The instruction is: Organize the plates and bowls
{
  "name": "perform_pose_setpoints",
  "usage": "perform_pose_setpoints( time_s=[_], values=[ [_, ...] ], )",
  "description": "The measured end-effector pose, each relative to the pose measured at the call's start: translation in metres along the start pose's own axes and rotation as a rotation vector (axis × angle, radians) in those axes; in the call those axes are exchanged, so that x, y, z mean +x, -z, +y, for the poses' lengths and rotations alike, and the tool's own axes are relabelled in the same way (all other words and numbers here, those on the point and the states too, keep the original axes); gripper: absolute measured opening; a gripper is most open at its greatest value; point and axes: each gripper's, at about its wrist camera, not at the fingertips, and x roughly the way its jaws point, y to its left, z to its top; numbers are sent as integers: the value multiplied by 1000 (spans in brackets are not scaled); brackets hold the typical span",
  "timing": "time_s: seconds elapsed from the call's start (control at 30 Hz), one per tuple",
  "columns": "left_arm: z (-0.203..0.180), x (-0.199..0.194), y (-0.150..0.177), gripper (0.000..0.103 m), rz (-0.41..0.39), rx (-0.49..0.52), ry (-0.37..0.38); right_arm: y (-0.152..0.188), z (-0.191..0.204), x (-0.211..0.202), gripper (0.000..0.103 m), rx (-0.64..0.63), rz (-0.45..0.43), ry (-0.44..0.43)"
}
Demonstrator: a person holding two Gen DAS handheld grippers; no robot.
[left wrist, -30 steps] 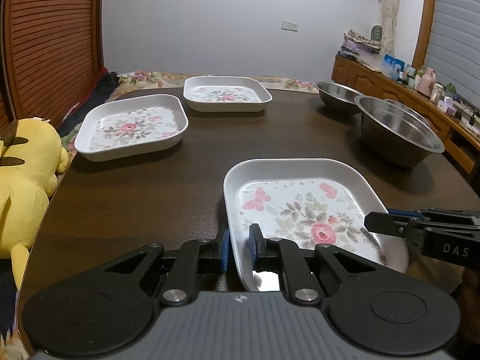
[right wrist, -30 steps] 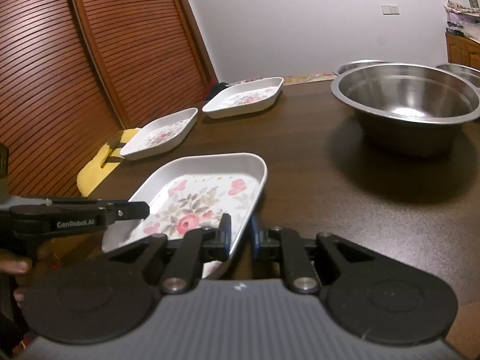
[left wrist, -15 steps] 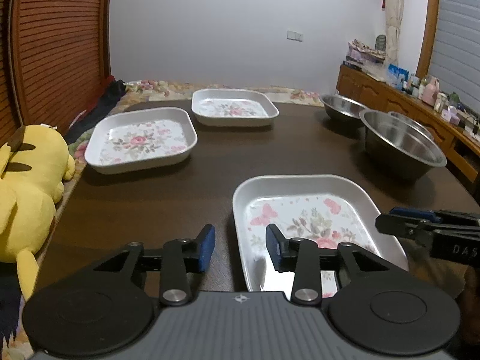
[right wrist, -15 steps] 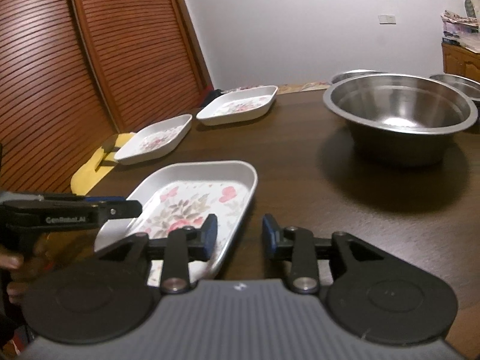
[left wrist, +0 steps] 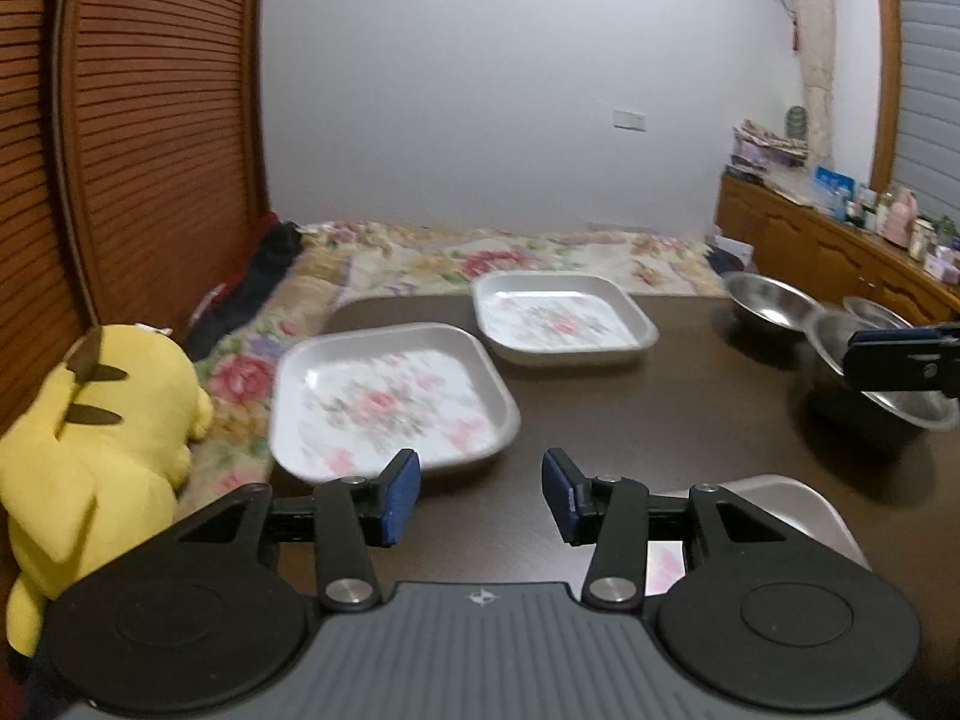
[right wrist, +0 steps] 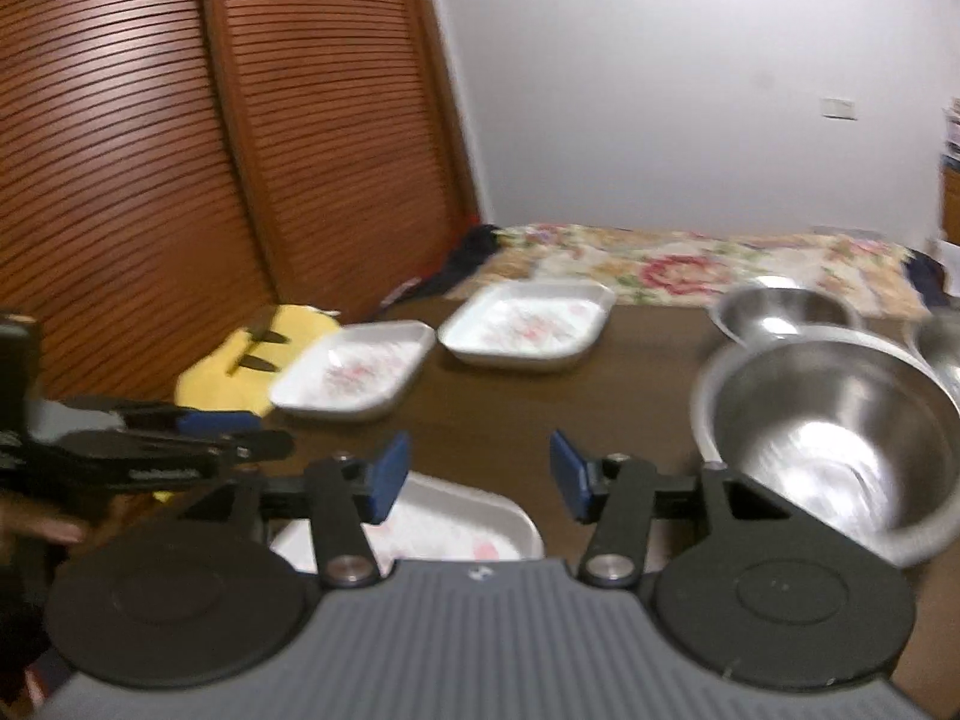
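Near plate (left wrist: 774, 501) mostly hidden behind left gripper (left wrist: 480, 498) body, only its far rim and a corner showing. Right wrist view motion-blurred throughout: plate patterns unreadable. Third small bowl (right wrist: 939, 342) cut off by right edge. Plush toy (right wrist: 240, 360) partly hidden behind middle plate (right wrist: 354, 375).

The square plates (left wrist: 390, 402) are white with pink-and-green flower prints. The bowls (right wrist: 828, 426) are bare silver steel. The tabletop (left wrist: 630, 414) is dark brown. The plush toy (left wrist: 102, 438) is yellow with dark brown stripes. The bedspread (left wrist: 510, 255) carries red, pink and green blooms on cream. Each gripper (left wrist: 480, 495) is black with blue pads (left wrist: 401, 495) on a grey ribbed body. The slatted doors (right wrist: 180, 150) are reddish brown.
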Motion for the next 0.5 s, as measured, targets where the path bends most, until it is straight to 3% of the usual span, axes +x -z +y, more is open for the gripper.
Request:
perform_pose_setpoints(
  time_s=[0.2, 0.5],
  values=[
    [36, 24, -15, 49, 0, -30, -41, -35, 17, 42, 53, -29, 60, -95],
    [82, 61, -25, 49, 21, -72, -67, -56, 23, 124, 53, 14, 211, -119]
  ],
)
